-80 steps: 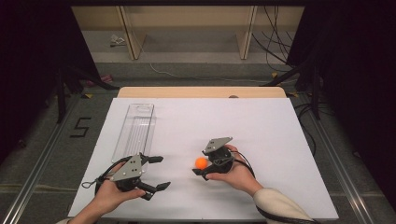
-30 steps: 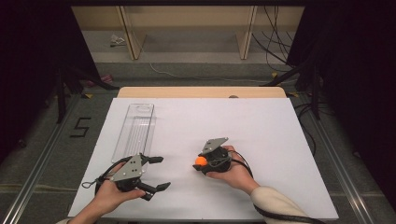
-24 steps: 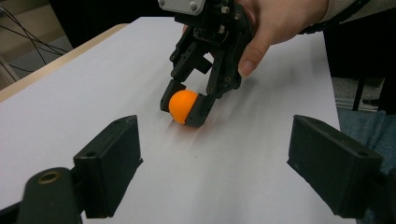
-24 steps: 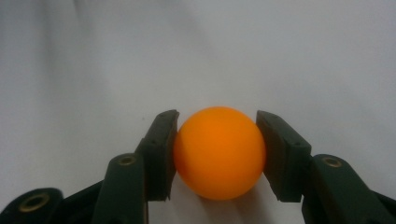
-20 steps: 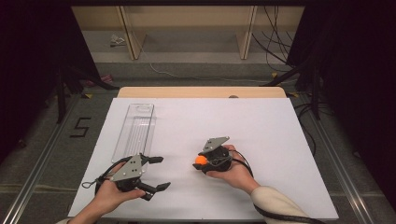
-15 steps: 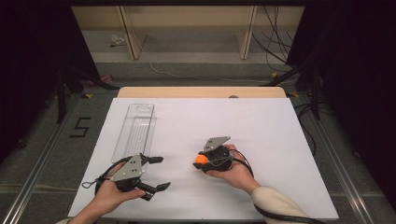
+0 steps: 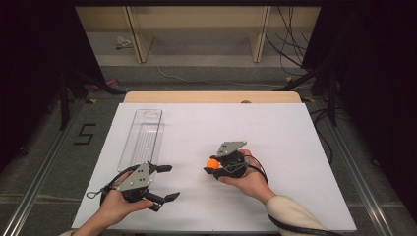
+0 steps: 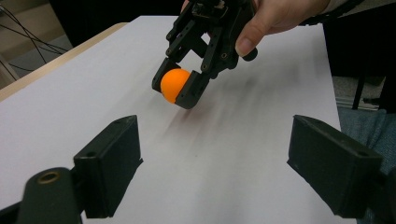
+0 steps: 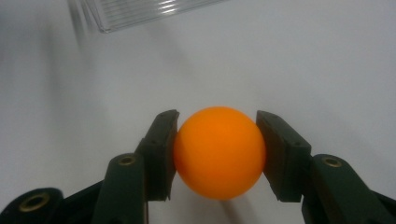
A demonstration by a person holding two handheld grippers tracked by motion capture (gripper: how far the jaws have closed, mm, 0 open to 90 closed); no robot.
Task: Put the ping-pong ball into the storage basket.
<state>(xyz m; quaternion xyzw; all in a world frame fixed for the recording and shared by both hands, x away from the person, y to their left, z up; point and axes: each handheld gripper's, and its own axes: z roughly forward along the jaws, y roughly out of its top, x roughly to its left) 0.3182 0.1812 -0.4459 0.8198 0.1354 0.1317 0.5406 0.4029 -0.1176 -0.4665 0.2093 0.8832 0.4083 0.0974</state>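
An orange ball (image 9: 218, 151) is clamped between the two black jaws of my right gripper (image 7: 212, 166), low over the white table near its middle. In the high view the orange ball (image 7: 212, 163) shows at that gripper's left tip. My left gripper (image 7: 164, 183) rests at the front left, jaws spread wide and empty. Seen from the left gripper view, the ball (image 8: 174, 84) sits ahead in the right gripper (image 8: 180, 88), slightly above the surface, and my own left gripper (image 8: 215, 158) stands open.
A clear plastic tray (image 7: 142, 135) lies lengthwise on the left part of the white table sheet (image 7: 275, 128); its near end (image 9: 140, 11) appears ahead of the ball. A wooden table edge (image 7: 211, 97) borders the far side.
The right gripper with the ball has shifted slightly toward the front and left. The left gripper has stayed in place.
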